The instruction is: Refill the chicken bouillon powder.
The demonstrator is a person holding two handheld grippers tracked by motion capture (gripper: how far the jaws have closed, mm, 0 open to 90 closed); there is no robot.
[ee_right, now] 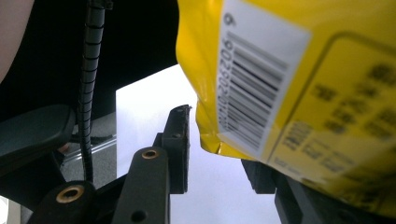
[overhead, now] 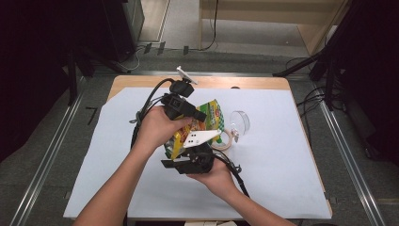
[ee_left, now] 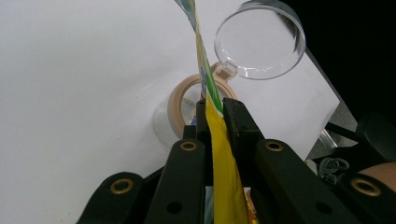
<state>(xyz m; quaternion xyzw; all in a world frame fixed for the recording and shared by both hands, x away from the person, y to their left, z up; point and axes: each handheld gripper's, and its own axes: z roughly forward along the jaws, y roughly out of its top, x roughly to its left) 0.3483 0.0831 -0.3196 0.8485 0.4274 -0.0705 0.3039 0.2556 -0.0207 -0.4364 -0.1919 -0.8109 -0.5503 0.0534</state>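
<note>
Left hand-held gripper (ee_left: 215, 116) is clamped tight on the thin edge of the yellow snack bag (ee_left: 223, 177). Right hand-held gripper (ee_right: 219, 154) sits under it with jaws apart, the bag's barcode corner hanging loosely between them. Tape roll (ee_left: 187, 100) and clear plastic lid (ee_left: 259, 39) lie just beyond the left one on the desk (ee_left: 79, 84).

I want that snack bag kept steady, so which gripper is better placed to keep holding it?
Left. The left gripper is shut on the yellow snack bag, pinching its edge. The right gripper is open, the bag's corner loose between its jaws.
</note>
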